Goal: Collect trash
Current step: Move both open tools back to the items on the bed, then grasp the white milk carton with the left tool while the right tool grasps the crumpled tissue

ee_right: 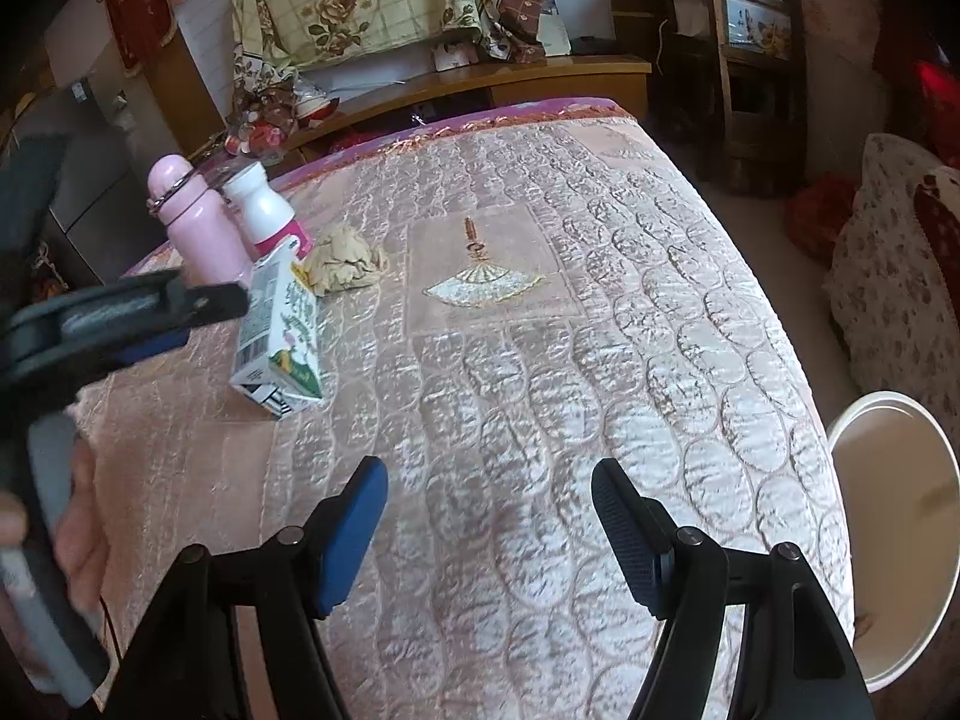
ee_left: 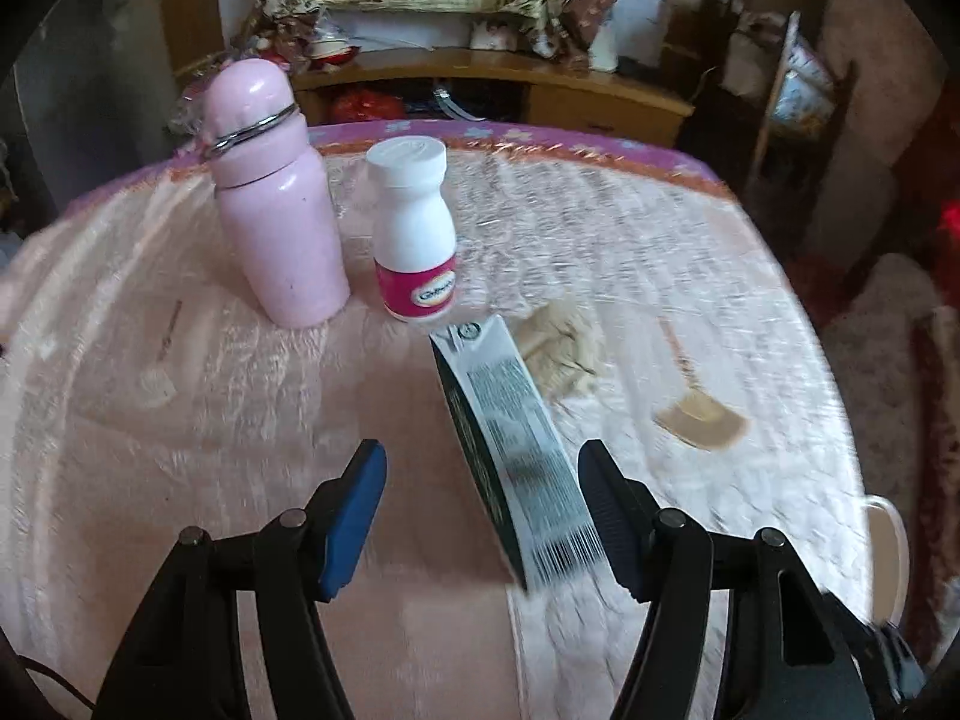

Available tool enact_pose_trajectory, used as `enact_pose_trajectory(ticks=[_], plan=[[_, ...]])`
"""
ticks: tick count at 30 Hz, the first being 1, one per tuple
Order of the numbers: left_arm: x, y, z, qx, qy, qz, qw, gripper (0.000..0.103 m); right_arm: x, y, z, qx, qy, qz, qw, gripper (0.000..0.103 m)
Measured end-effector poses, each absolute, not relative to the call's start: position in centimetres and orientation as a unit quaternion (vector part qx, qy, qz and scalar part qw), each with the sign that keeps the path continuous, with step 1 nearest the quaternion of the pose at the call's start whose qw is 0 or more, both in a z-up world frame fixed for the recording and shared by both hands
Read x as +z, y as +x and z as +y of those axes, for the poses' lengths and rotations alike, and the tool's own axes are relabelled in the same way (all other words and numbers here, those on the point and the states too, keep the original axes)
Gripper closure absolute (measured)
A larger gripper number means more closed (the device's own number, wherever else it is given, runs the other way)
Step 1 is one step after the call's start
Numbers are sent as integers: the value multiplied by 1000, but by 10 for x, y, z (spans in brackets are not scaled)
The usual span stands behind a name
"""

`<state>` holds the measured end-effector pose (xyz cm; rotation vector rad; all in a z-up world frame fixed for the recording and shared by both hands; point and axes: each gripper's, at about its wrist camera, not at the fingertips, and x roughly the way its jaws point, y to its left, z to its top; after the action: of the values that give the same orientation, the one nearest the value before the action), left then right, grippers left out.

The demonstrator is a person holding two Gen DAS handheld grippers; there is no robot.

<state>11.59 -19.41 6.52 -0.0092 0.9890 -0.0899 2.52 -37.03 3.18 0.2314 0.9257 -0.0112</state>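
Observation:
A drink carton (ee_left: 510, 450) lies on the pink quilted table cover, between the open jaws of my left gripper (ee_left: 480, 510), nearer its right finger; the jaws do not touch it. It also shows in the right wrist view (ee_right: 282, 336), with the left gripper (ee_right: 180, 306) over it. A crumpled tan paper (ee_left: 558, 354) (ee_right: 342, 264) lies just beyond the carton. My right gripper (ee_right: 489, 528) is open and empty above the cover. A white bin (ee_right: 894, 534) stands off the table's right edge.
A pink flask (ee_left: 276, 198) (ee_right: 198, 228) and a white pill bottle (ee_left: 414, 222) (ee_right: 264, 210) stand upright behind the carton. A fan motif (ee_right: 480, 288) is stitched into the cover. A wooden shelf (ee_left: 492, 78) and floor clutter lie beyond the far edge.

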Motion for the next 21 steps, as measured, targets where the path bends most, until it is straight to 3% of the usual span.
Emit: enact_pose_trajectory(ticks=[9,18,21], plan=[[51,123,-145,1,2,484,875,33,25,50,-362,14,100,456,884,29],[54,118,-84,-33,-95,496,862,33,26,91,-321,51,93,456,884,29],[53,118,-87,-50,-115,501,857,23,24,113,-317,48,95,459,882,29]])
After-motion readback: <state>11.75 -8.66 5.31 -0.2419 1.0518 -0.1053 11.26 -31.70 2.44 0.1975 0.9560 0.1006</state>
